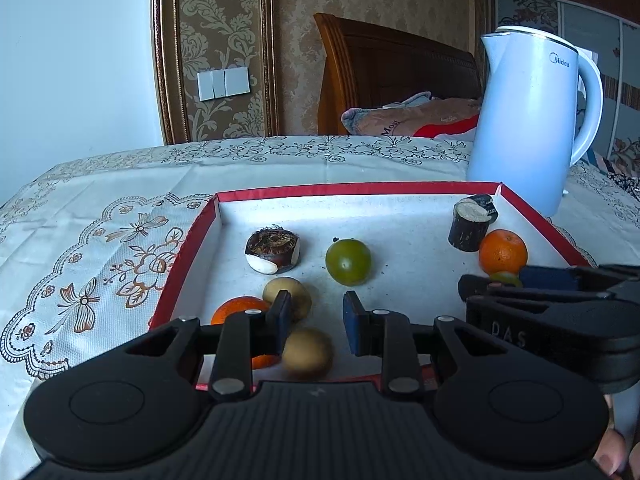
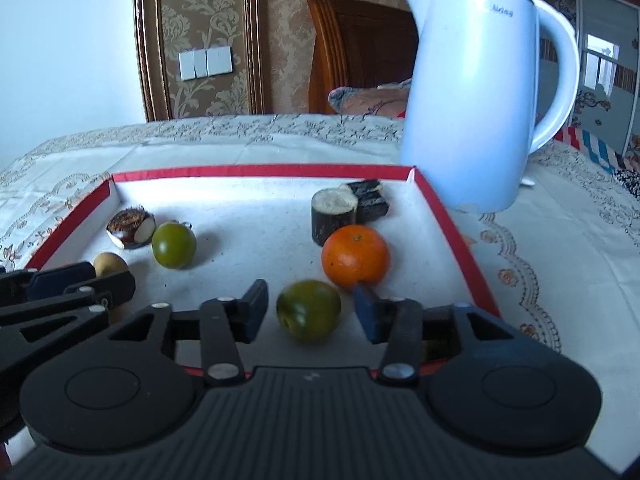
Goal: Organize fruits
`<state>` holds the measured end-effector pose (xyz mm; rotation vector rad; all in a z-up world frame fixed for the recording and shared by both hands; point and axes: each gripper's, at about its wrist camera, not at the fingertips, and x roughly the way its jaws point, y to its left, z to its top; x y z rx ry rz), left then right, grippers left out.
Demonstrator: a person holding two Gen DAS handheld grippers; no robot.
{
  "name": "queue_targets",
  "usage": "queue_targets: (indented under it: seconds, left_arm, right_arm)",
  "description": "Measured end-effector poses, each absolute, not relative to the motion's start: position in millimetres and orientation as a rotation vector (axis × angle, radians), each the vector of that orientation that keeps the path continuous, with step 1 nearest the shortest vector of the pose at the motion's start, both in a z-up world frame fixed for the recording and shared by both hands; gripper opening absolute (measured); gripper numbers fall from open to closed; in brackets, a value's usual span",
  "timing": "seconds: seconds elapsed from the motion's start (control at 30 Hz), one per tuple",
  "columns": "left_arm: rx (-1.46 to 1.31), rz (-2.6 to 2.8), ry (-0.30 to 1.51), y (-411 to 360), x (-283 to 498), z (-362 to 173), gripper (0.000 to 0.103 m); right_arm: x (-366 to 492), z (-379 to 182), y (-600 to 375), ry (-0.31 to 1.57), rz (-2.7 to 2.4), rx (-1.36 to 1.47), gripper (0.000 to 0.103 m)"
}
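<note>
Tongs (image 2: pixel 310 306) gape around a glossy green fruit (image 2: pixel 308 310).

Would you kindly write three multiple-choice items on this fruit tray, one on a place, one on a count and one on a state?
1. Where does the kettle stand?
A. inside the tray
B. on the cloth beyond the tray's far right corner
C. on the bed

2. How many green fruits lie in the tray?
A. one
B. two
C. four

3. How do the right gripper's jaws stand?
A. open, either side of a green fruit
B. shut on the orange
C. shut on nothing

Answers:
1 B: the kettle's base rests on the cloth past the red rim.
2 B: one green fruit lies near the left, the other green fruit near the front.
3 A: gaps show between both pads and the fruit; the orange sits behind, untouched.
</note>
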<state>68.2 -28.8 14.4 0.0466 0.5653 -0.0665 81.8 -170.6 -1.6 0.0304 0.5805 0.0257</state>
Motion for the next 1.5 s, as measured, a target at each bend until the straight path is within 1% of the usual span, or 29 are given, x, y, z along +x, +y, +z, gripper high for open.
queue_targets:
  seconds: [0.07,0.1,0.13,0.2,0.23,0.3,0.4,0.57,0.63,0.77,0.8,0.87,0.9,0.93,1.03,1.1,1.27,1.33,1.47,1.5]
  left_arm:
    - [0.049,-0.069,0.565,-29.2,67.2,14.2,0.03]
    - [0.044,-0.07,0.567,-28.6,66.5,14.5,0.03]
    - [0.037,-0.073,0.568,-27.7,65.8,14.8,0.03]
    - [0.025,-0.077,0.571,-25.6,64.5,15.1,0.03]
    - [0.022,-0.077,0.571,-25.3,64.1,15.2,0.03]
    - [0.024,-0.077,0.571,-25.5,63.7,15.2,0.03]
    - [0.023,-0.077,0.572,-25.3,62.5,15.2,0.03]
    - [-0.011,-0.077,0.578,-18.9,55.5,16.9,0.03]
    - [-0.026,-0.075,0.579,-15.5,51.1,17.2,0.03]
    - [-0.025,-0.062,0.578,-13.1,41.0,17.4,0.03]
    - [-0.021,-0.055,0.573,-12.8,38.4,17.5,0.032]
    - [-0.011,-0.031,0.557,-12.1,32.6,18.1,0.043]
    - [-0.006,-0.013,0.543,-11.8,28.8,18.8,0.057]
    - [-0.004,-0.001,0.53,-11.1,25.5,19.7,0.062]
    - [-0.018,0.007,0.494,-6.9,16.2,23.4,0.062]
    - [-0.019,0.001,0.499,-5.5,12.0,22.7,0.062]
    - [-0.011,-0.019,0.522,-5.6,3.8,18.3,0.062]
    - [-0.003,-0.02,0.522,-6.4,-0.9,16.8,0.062]
    - [0.004,-0.032,0.531,-6.9,-7.7,14.7,0.062]
    - [0.003,-0.034,0.536,-6.8,-7.8,14.2,0.062]
  right_arm:
    - [79.4,0.1,-170.9,0.57,0.027,0.034,0.048]
    - [78.6,0.7,-171.0,0.569,0.027,0.037,0.049]
    - [77.5,0.8,-171.4,0.568,0.029,0.042,0.055]
    - [74.0,1.1,-173.2,0.558,0.023,0.047,0.061]
    - [72.2,1.9,-174.5,0.551,0.02,0.054,0.063]
    - [69.9,3.7,-177.0,0.54,0.019,0.066,0.064]
    - [68.5,3.7,-178.9,0.538,0.013,0.073,0.073]
    - [59.5,5.5,-182.0,0.519,0.009,0.086,0.073]
    - [51.9,8.0,-185.6,0.502,0.012,0.104,0.076]
    - [34.8,9.5,-192.1,0.48,0.02,0.127,0.077]
    - [30.9,9.2,-192.8,0.477,0.023,0.13,0.077]
    - [23.2,8.4,-194.5,0.473,0.036,0.143,0.08]
    - [18.9,7.7,-195.6,0.471,0.044,0.15,0.082]
    - [14.9,7.3,-196.5,0.469,0.05,0.156,0.083]
    - [4.1,7.4,-197.3,0.455,0.062,0.156,0.083]
    - [-0.6,6.5,-195.9,0.454,0.064,0.144,0.087]
    - [-9.0,4.5,-195.2,0.457,0.076,0.142,0.088]
    - [-10.2,3.9,-195.2,0.461,0.074,0.142,0.092]
    - [-14.8,3.0,-194.6,0.456,0.069,0.144,0.093]
    - [-15.9,2.7,-193.3,0.456,0.069,0.138,0.096]
